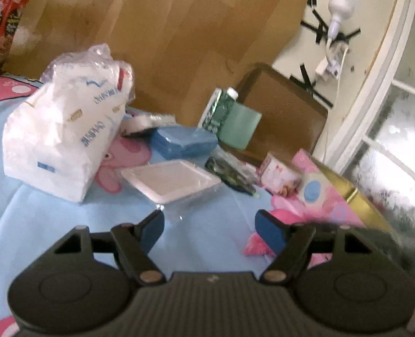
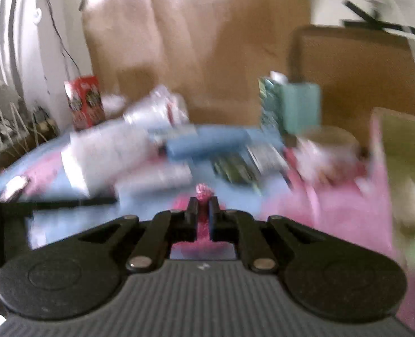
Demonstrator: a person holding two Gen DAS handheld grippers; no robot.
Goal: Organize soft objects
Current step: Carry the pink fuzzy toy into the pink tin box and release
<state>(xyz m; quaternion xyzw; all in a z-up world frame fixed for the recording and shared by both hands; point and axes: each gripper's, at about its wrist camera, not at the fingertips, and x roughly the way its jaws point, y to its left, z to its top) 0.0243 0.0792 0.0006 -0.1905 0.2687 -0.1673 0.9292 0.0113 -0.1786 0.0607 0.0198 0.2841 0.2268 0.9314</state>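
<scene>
1. While the right claw (image 2: 203, 206) was pinched almost shut, a pink fuzzy soft thing (image 2: 202, 193) sat between its pads, so it looked clamped on that item; a soft thing squashes, which would explain so narrow a gap.
2. That view was badly smeared, so what the pink thing was could not be told.
3. Over the blue-and-pink cartoon sheet (image 1: 67, 219), the left claw (image 1: 209, 231) stood about half open with nothing between its pads, pointing towards the clear-wrapped white tray (image 1: 171, 181).
4. Just beyond its right pad lay a pink fuzzy piece (image 1: 259, 245), probably the same item.
5. A large white wipes pack (image 1: 64, 137) stood on the left, with a blue pack (image 1: 183, 141) behind the tray and a teal box (image 1: 239, 126) leaning against cardboard (image 1: 286, 112), seemingly still unsorted.
</scene>
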